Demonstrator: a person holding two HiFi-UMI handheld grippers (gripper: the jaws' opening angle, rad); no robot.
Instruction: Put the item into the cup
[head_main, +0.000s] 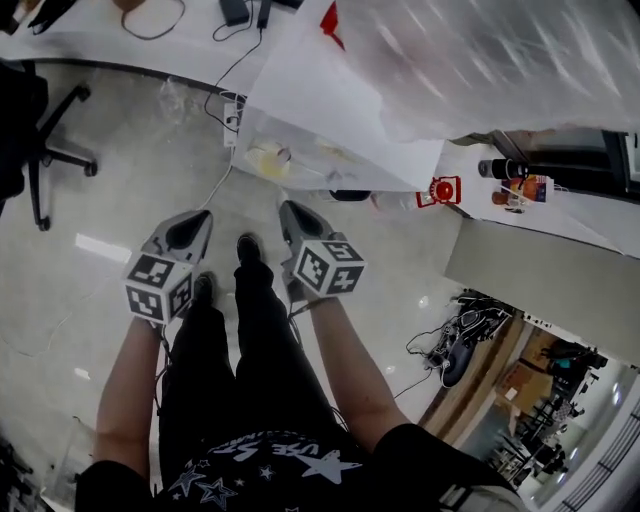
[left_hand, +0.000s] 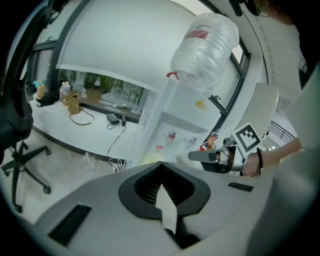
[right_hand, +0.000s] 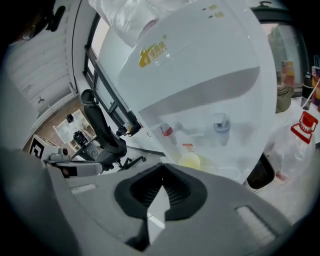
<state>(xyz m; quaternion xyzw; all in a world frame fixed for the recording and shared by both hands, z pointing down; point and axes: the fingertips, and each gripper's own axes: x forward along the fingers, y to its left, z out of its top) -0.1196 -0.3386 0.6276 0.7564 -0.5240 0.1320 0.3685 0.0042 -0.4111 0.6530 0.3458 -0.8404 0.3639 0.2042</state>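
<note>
The left gripper (head_main: 198, 217) and right gripper (head_main: 291, 209) are grey, each with a black-and-white checked cube. The water dispenser (right_hand: 200, 75) is white with a gold logo, a red tap (right_hand: 166, 131) and a blue tap (right_hand: 220, 124). The cup (right_hand: 190, 161) is pale yellow. The person's trousers (head_main: 235, 350) are black, and the black shirt (head_main: 270, 465) has white stars.

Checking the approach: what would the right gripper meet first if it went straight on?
Likely the yellow cup standing in the water dispenser; nothing nearer shows, though depth is unclear.
</note>
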